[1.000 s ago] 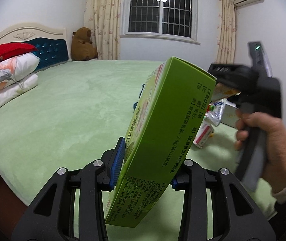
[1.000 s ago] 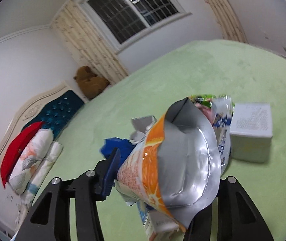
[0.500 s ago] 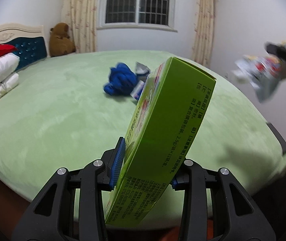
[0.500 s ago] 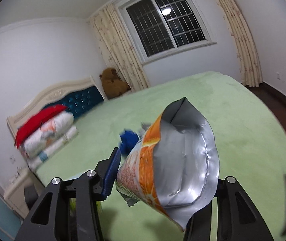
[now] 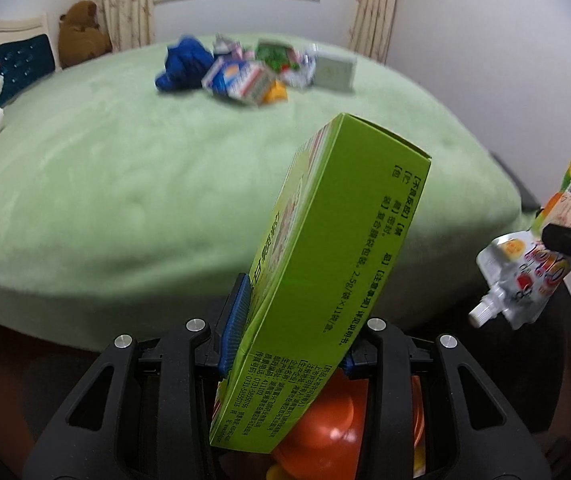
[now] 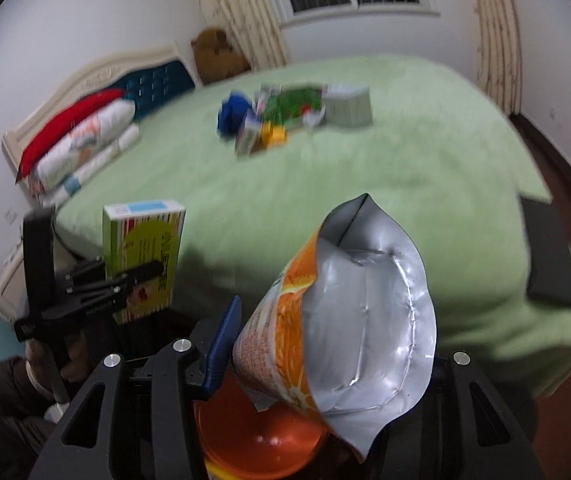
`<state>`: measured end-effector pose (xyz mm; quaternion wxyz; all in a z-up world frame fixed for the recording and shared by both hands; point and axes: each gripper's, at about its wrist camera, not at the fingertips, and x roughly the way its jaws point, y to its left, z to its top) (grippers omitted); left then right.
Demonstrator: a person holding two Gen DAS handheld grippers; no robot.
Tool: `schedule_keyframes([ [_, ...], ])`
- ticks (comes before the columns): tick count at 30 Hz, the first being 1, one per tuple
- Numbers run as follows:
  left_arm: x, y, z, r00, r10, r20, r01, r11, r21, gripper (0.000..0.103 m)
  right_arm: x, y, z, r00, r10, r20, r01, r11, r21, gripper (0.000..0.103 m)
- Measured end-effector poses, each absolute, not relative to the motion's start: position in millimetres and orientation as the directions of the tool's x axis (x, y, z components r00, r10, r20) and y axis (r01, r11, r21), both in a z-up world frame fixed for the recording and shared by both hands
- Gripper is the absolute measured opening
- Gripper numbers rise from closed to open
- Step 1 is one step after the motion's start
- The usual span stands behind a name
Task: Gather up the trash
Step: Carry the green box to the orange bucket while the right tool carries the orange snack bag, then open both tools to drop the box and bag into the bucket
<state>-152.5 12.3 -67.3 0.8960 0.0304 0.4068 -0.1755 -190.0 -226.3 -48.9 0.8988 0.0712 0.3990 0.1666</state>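
My left gripper (image 5: 293, 332) is shut on a green cardboard box (image 5: 325, 272), tilted, held off the foot of the bed; it also shows in the right wrist view (image 6: 141, 264). My right gripper (image 6: 325, 364) is shut on an orange and silver snack bag (image 6: 349, 328) with a spouted pouch, seen at the right edge of the left wrist view (image 5: 525, 272). An orange bin (image 6: 253, 436) sits below both grippers, also in the left wrist view (image 5: 325, 432). More trash (image 5: 253, 68) lies in a pile on the green bed (image 5: 125, 160).
A blue cloth (image 5: 183, 64) and a pale box (image 5: 335, 72) lie with the pile. Pillows (image 6: 81, 144) and a brown teddy bear (image 6: 217, 54) are at the headboard end. A dark flat object (image 6: 549, 256) rests on the bed's right corner.
Both grippers have pulled back from the trash pile to beyond the foot of the bed and tilted down; the orange bin has come into view under them. Both still hold their items.
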Motion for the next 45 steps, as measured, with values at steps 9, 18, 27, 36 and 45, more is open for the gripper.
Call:
schedule_keyframes([
  [9, -179, -4, -121, 0.471, -0.276, -0.838, 0.412, 0.909, -0.068, 0.037, -180, -194, -128, 0.423, 0.35, -0.836, -0.281, 0.928, 0.246, 0.048],
  [18, -165, -12, -187, 0.234, -0.213, -0.949, 0.394, 0.913, -0.108, 0.037, -165, -163, -203, 0.231, 0.298, -0.926, -0.369, 0.908, 0.2, 0.048],
  [27, -152, -21, -216, 0.095, -0.159, -0.983, 0.415, 0.904, -0.106, 0.037, -157, -151, -234, 0.133, 0.288, -0.948, -0.4, 0.891, 0.214, 0.048],
  [36, -139, -23, -226, 0.023, -0.118, -0.993, 0.411, 0.906, -0.098, 0.076, -153, -148, -239, 0.117, 0.266, -0.957, -0.413, 0.889, 0.197, 0.065],
  [45, -139, -18, -215, 0.055, -0.124, -0.991, 0.403, 0.911, -0.091, 0.077, -163, -164, -200, 0.179, 0.296, -0.938, -0.395, 0.895, 0.207, 0.065],
])
